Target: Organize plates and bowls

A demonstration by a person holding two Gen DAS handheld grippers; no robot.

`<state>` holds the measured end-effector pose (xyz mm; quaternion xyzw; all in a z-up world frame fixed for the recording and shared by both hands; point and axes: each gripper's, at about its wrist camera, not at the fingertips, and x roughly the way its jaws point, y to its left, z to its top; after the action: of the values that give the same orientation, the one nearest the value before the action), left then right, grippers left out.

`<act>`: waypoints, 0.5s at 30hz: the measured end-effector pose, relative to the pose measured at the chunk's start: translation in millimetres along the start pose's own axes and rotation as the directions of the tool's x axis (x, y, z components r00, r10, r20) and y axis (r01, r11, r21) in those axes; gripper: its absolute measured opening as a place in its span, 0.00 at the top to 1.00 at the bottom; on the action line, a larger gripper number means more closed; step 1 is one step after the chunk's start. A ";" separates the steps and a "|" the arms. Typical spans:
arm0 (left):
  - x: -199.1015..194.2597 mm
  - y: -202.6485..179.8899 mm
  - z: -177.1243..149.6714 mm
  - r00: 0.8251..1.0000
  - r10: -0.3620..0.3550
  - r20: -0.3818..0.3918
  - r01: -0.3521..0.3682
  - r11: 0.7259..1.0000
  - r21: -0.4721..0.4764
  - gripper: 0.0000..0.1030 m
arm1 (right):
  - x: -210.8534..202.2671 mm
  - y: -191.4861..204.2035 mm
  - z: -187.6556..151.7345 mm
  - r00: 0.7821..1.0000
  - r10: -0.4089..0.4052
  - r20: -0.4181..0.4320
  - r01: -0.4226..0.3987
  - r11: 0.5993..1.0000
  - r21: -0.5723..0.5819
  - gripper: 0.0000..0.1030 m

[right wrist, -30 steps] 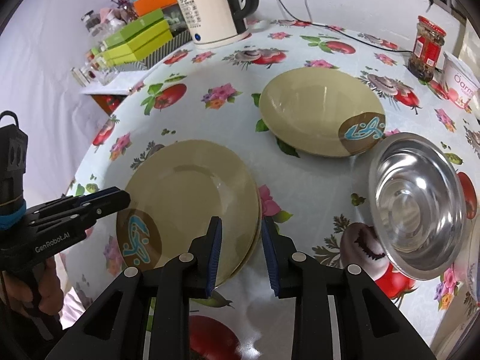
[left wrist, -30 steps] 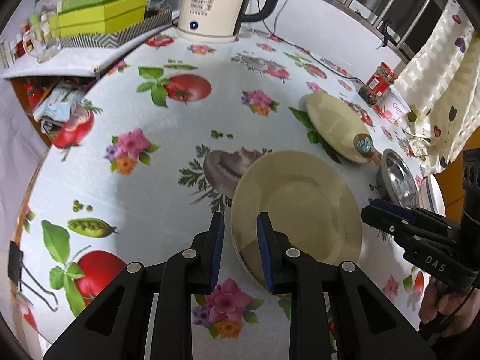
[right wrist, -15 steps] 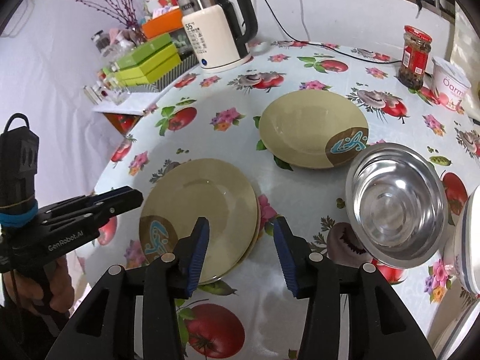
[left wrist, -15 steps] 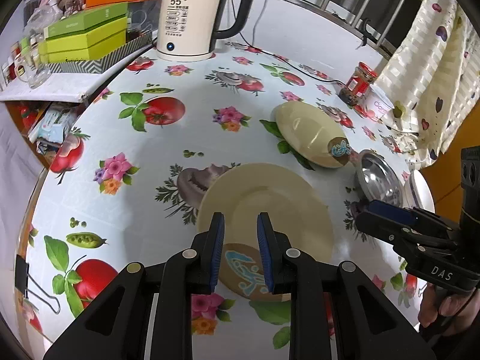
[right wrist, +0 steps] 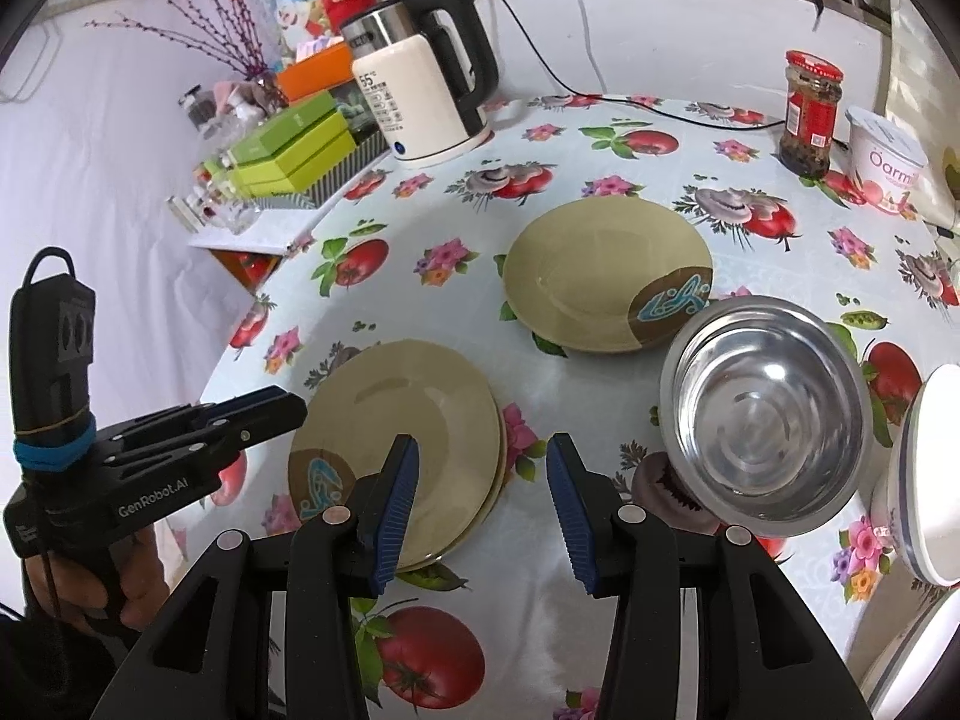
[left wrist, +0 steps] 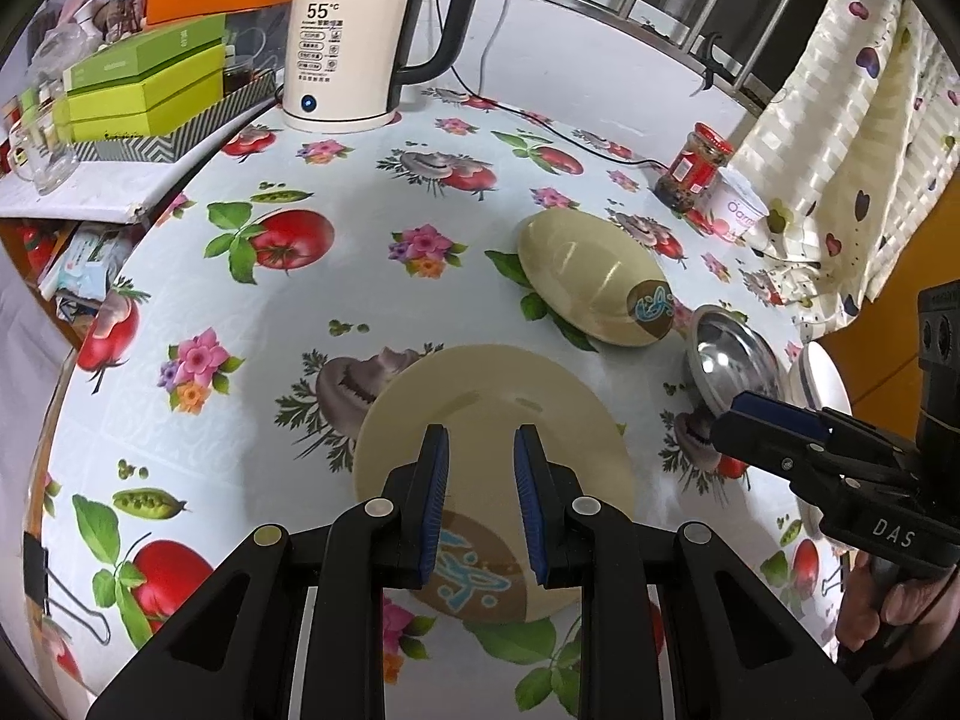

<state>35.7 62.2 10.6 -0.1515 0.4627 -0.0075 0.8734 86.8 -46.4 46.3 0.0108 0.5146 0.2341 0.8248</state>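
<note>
A stack of beige plates (left wrist: 498,420) (right wrist: 414,420) with a brown and blue mark lies on the flowered tablecloth. My left gripper (left wrist: 480,468) is open and empty above its near rim. My right gripper (right wrist: 483,480) is open and empty, just right of the stack. A third beige plate (left wrist: 591,273) (right wrist: 600,282) lies farther back. A steel bowl (right wrist: 762,414) (left wrist: 732,354) sits to the right of it. A white bowl (right wrist: 927,474) (left wrist: 819,369) shows at the right edge.
A white kettle (left wrist: 354,42) (right wrist: 420,102) stands at the back with its cord across the table. Green boxes (left wrist: 144,84) sit on a tray at the back left. A red-lidded jar (right wrist: 810,114) and a yoghurt tub (right wrist: 888,156) stand at the back right.
Both grippers have pulled back and up from the plate stack. The right jaws have opened wide; the left jaws have opened slightly. The top plate now lies flat on the stack.
</note>
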 end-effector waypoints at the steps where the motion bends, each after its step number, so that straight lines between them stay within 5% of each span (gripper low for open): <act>1: 0.4 -0.6 1.0 1.000 -0.004 0.000 0.004 1.000 0.000 0.77 | -0.2 -0.6 1.2 1.000 -0.001 0.001 0.001 1.000 0.001 0.57; 15: 14.7 -18.4 23.8 0.999 -0.053 -0.005 0.053 0.998 0.031 0.77 | -5.4 -14.3 19.8 0.999 -0.027 0.026 0.027 0.999 0.024 0.57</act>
<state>65.7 48.5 16.3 -0.1501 0.4603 -0.0383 0.8741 107.2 -56.8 56.4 0.0165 0.5066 0.2168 0.8343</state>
